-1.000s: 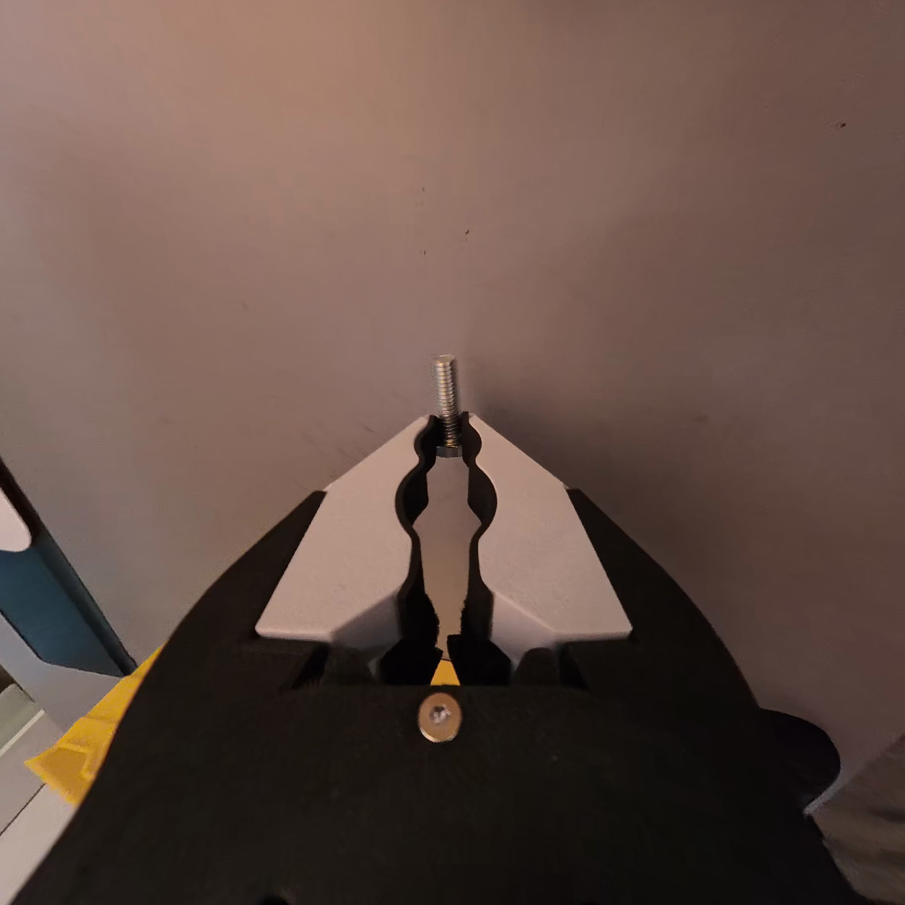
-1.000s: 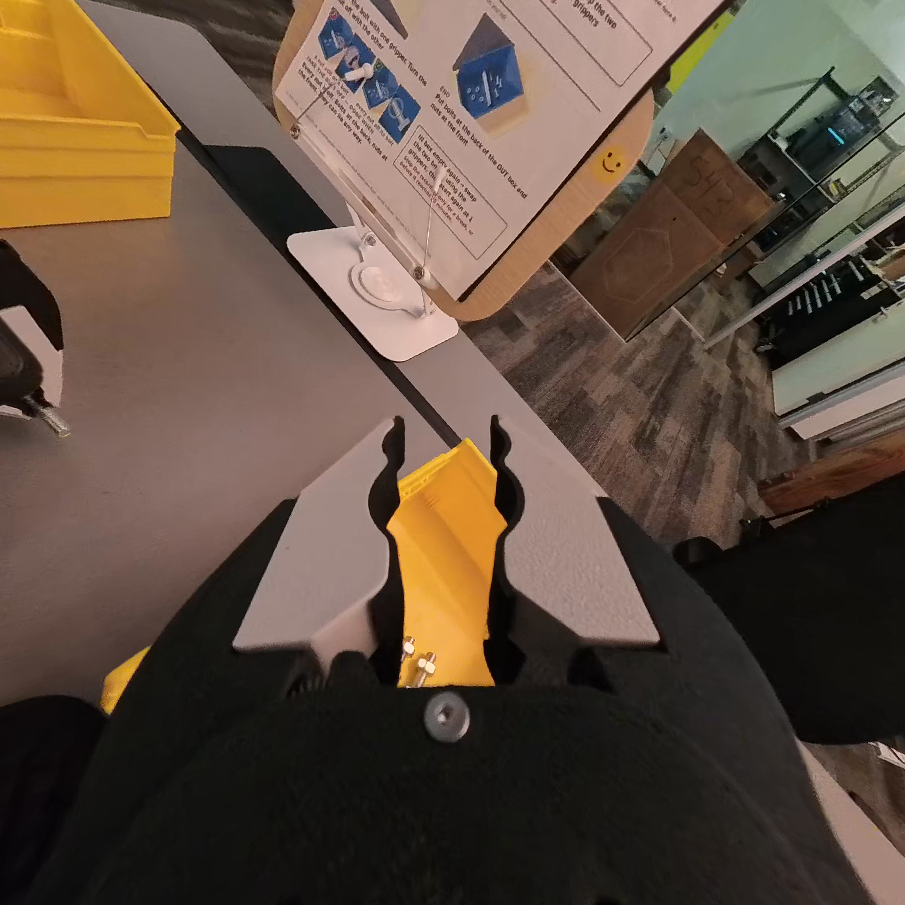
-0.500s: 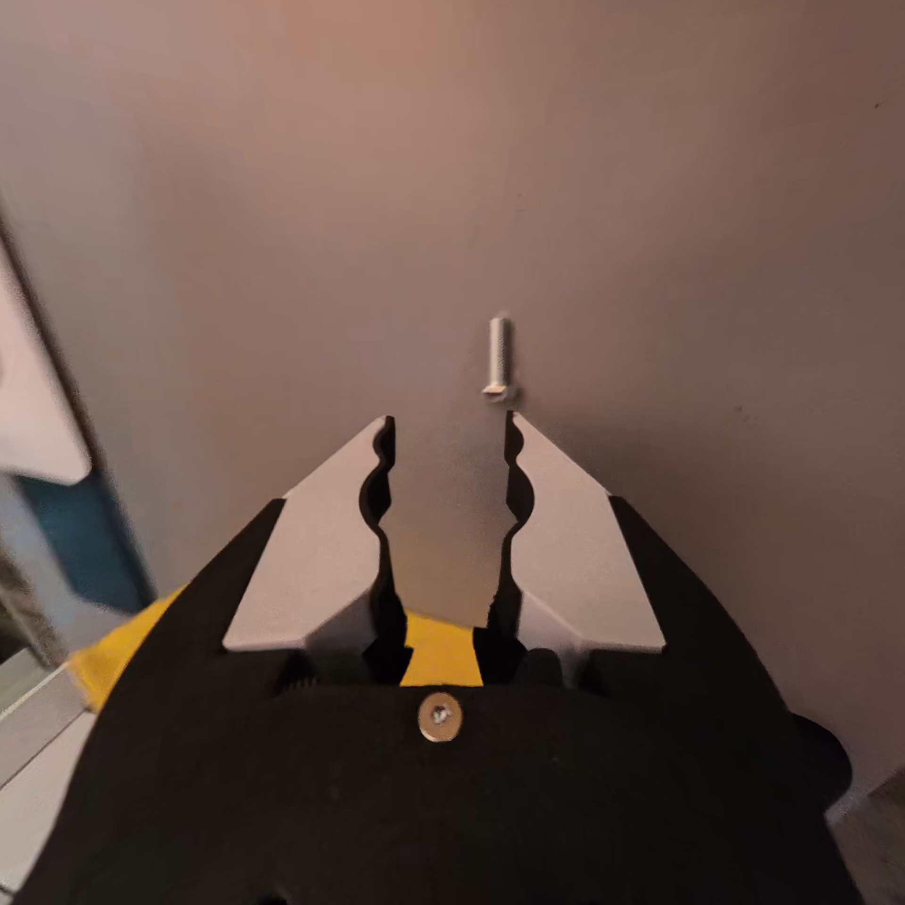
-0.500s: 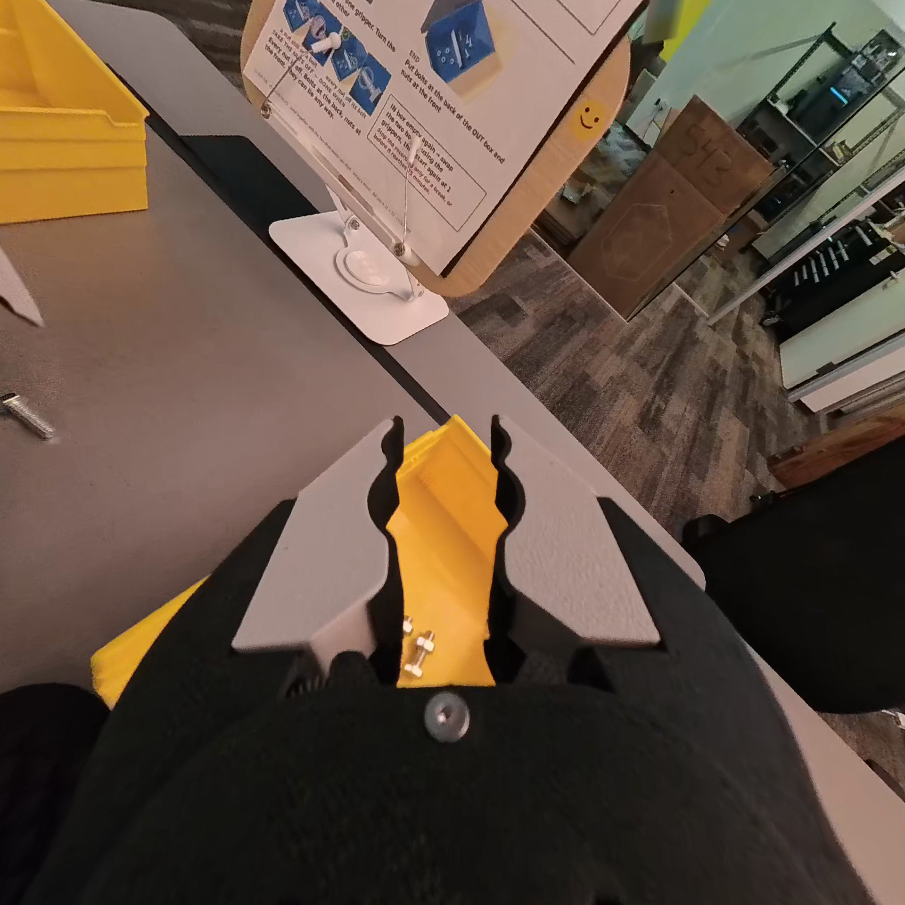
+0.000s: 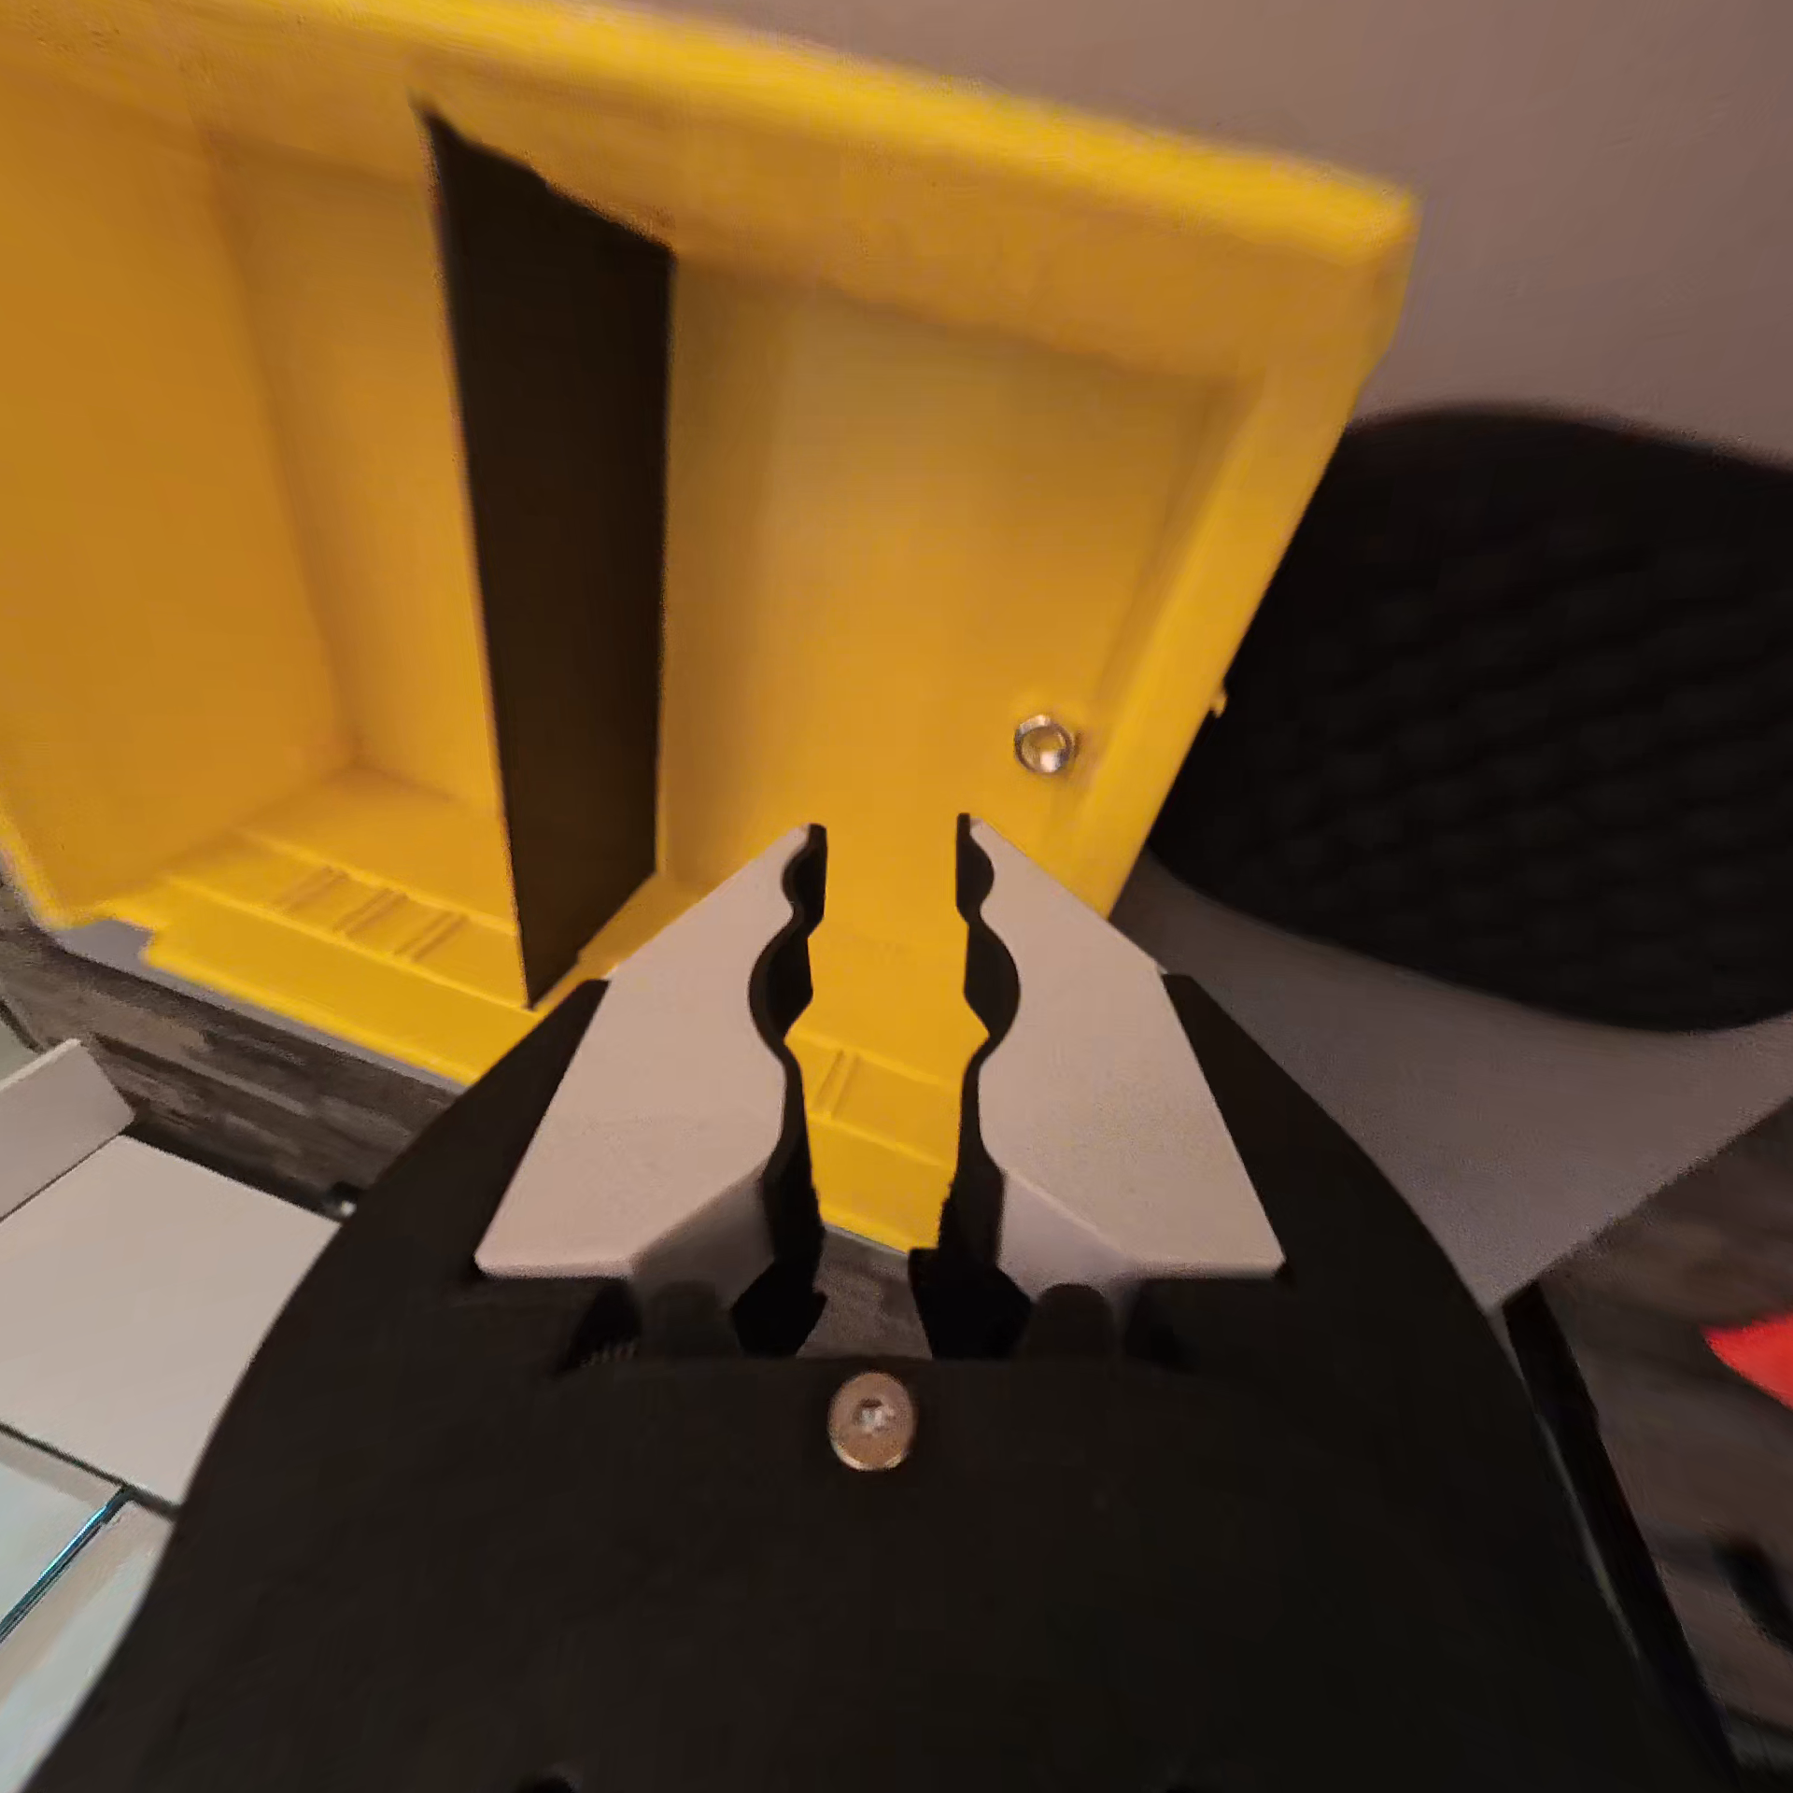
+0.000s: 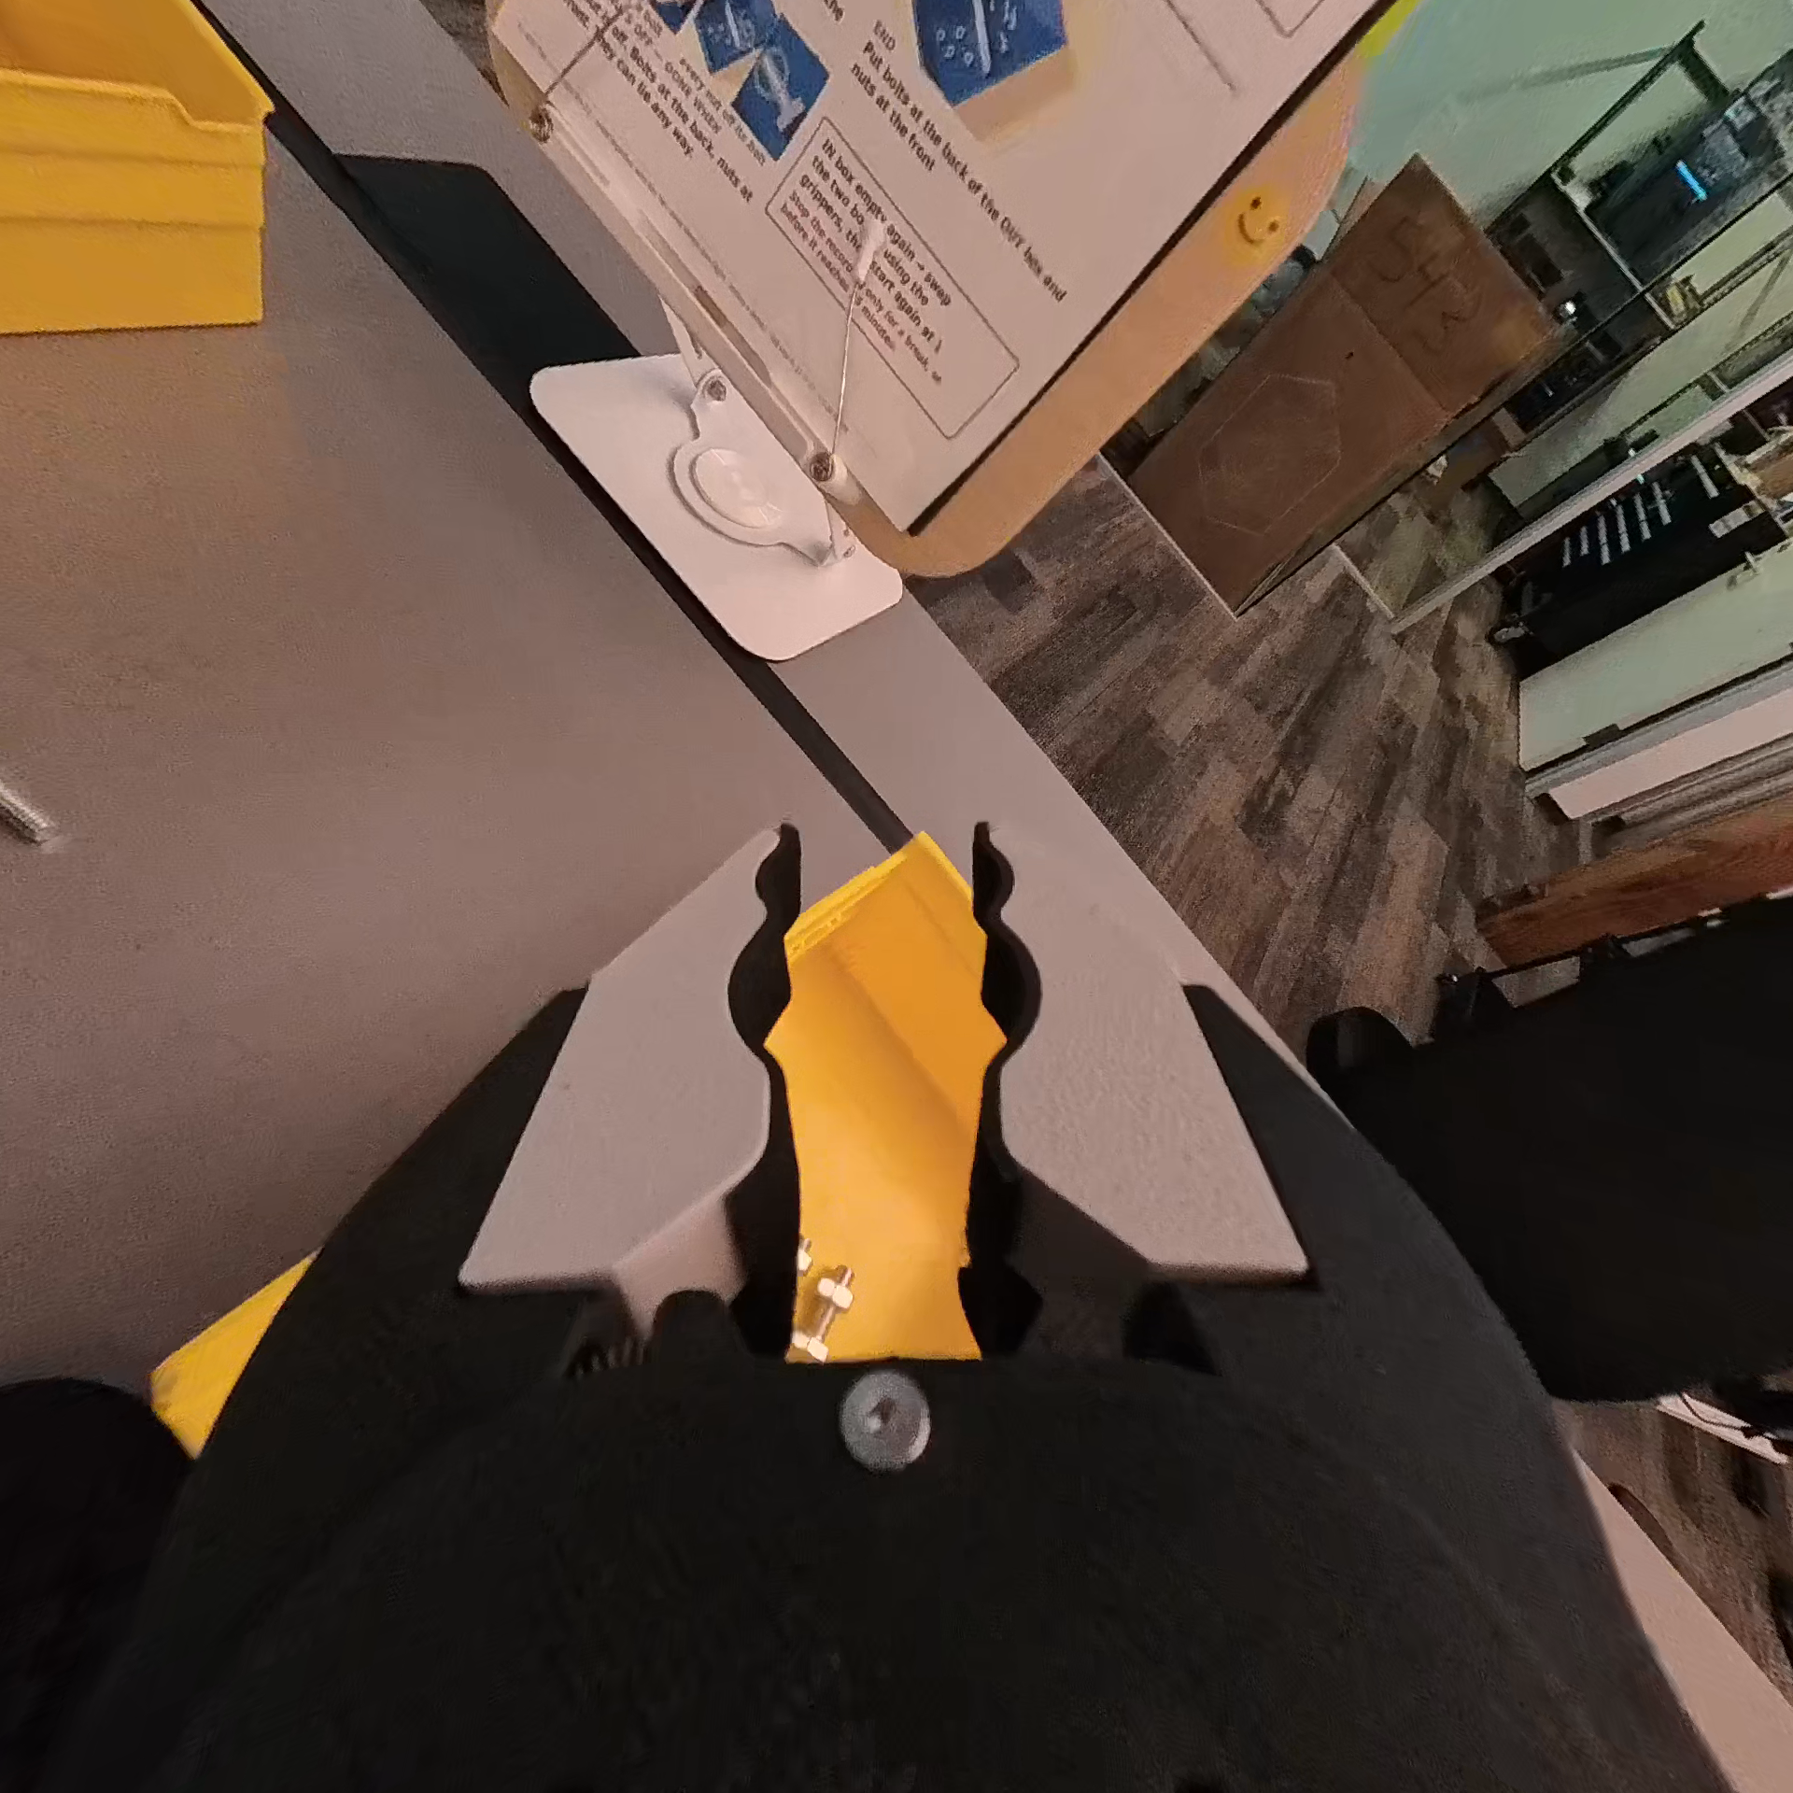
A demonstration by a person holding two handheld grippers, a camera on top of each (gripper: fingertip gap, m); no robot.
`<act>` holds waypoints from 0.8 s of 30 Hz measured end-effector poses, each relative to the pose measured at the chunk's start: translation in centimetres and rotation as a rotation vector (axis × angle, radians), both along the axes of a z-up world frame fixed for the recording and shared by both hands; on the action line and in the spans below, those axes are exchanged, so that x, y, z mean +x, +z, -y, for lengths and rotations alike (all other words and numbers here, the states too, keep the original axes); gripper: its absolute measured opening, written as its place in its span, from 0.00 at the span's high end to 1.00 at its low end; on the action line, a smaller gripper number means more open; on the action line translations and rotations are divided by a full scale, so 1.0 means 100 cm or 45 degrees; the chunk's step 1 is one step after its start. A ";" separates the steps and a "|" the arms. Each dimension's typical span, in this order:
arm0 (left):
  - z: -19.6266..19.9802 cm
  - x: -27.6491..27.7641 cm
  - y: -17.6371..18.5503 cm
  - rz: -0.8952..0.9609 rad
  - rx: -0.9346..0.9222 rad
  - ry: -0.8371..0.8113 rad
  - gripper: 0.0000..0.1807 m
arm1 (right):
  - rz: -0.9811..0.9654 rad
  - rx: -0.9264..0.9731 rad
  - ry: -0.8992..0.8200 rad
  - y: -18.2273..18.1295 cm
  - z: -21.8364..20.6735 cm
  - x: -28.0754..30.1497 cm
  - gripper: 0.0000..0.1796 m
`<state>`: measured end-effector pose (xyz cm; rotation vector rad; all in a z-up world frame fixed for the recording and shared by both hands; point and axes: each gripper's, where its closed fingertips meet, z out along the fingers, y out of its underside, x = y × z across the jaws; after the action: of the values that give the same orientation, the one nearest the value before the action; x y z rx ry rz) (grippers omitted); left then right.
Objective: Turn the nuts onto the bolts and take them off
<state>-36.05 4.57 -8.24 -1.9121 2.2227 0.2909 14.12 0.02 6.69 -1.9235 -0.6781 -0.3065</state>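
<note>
Fingers [image 5: 776, 980] of left gripper [image 5: 891, 834] parted, empty — angled over yellow bin [image 5: 970, 582]; right gripper [image 6: 883, 834] likewise.

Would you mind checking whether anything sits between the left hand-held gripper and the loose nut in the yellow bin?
Nothing visible does. The left hand-held gripper is open above the yellow bin, and the nut lies uncovered just ahead, right of its tips.
</note>
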 end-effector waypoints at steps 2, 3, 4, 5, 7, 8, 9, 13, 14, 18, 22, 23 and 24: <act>-0.004 -0.018 -0.015 -0.112 -0.092 0.020 0.86 | 0.040 -0.039 -0.022 -0.009 -0.007 0.000 0.81; -0.004 -0.024 -0.021 -0.167 -0.147 0.023 0.85 | 0.059 -0.061 -0.029 -0.014 -0.010 -0.001 0.81; -0.005 -0.027 -0.027 -0.200 -0.190 0.015 0.84 | 0.077 -0.083 -0.040 -0.018 -0.014 -0.001 0.81; -0.007 -0.027 -0.032 -0.214 -0.225 -0.001 0.84 | 0.093 -0.100 -0.058 -0.023 -0.018 -0.001 0.81; -0.007 -0.025 -0.042 -0.219 -0.305 -0.032 0.83 | 0.131 -0.135 -0.076 -0.031 -0.025 -0.003 0.80; -0.007 -0.024 -0.046 -0.209 -0.339 -0.049 0.83 | 0.154 -0.156 -0.078 -0.036 -0.027 -0.004 0.80; -0.005 -0.022 -0.050 -0.186 -0.379 -0.070 0.83 | 0.177 -0.174 -0.083 -0.040 -0.029 -0.004 0.80; 0.000 -0.017 -0.062 -0.123 -0.490 -0.139 0.82 | 0.214 -0.206 -0.109 -0.048 -0.035 -0.004 0.80; 0.001 -0.016 -0.064 -0.117 -0.506 -0.156 0.81 | 0.217 -0.211 -0.118 -0.049 -0.036 -0.004 0.80; 0.006 -0.011 -0.071 -0.083 -0.541 -0.179 0.80 | 0.245 -0.224 -0.127 -0.053 -0.038 -0.005 0.80; 0.003 -0.010 -0.078 -0.075 -0.496 -0.185 0.82 | 0.250 -0.226 -0.127 -0.053 -0.038 -0.005 0.80; 0.001 -0.010 -0.078 -0.066 -0.487 -0.180 0.84 | 0.248 -0.225 -0.125 -0.052 -0.037 -0.005 0.80; 0.000 -0.009 -0.078 -0.054 -0.482 -0.173 0.86 | 0.246 -0.223 -0.123 -0.052 -0.037 -0.005 0.80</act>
<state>-36.96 4.56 -16.06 -1.9231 2.5702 -0.1218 13.59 3.68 1.54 -2.1155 -0.7603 -0.5137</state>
